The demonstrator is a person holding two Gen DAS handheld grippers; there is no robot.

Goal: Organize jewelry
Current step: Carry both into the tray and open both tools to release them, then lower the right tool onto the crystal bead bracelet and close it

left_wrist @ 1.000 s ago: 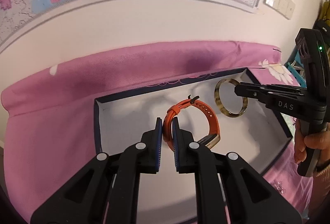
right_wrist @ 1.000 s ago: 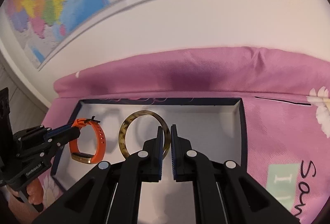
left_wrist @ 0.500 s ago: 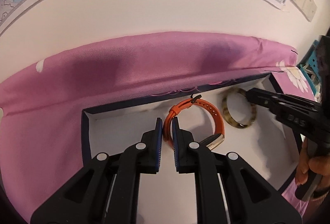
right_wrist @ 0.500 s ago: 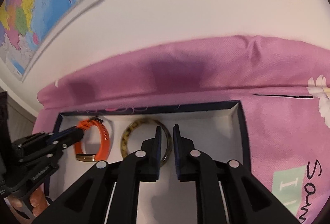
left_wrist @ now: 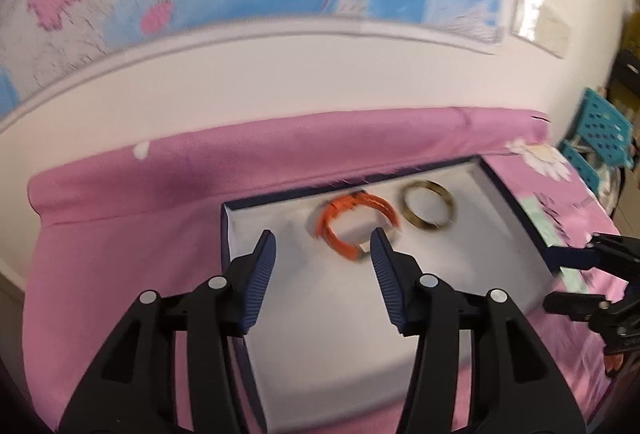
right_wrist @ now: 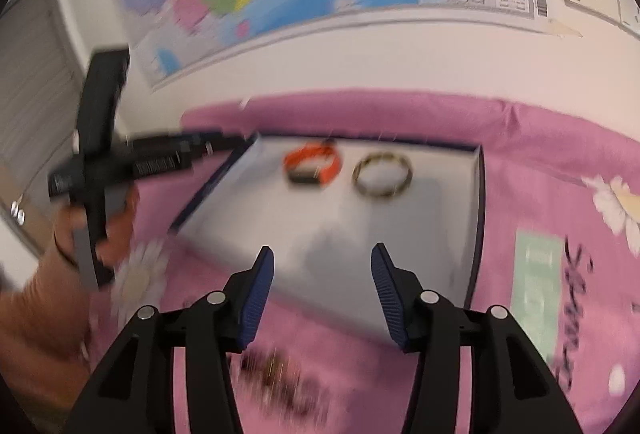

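Two pieces, orange watch band (left_wrist: 352, 230) and tortoiseshell bangle (left_wrist: 428, 206), lie side by side in the box (left_wrist: 516, 202). Left claw (left_wrist: 322, 254) and right claw (right_wrist: 322, 266) are both opening, nothing between the jaws. A blurred dark item (right_wrist: 280, 378) on the pink cloth (left_wrist: 120, 202), possibly more jewelry, looks left to sort

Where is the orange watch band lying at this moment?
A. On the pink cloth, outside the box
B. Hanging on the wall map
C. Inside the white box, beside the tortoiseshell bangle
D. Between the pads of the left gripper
C: the orange watch band lies on the floor of the white box next to the tortoiseshell bangle, with no gripper touching it.
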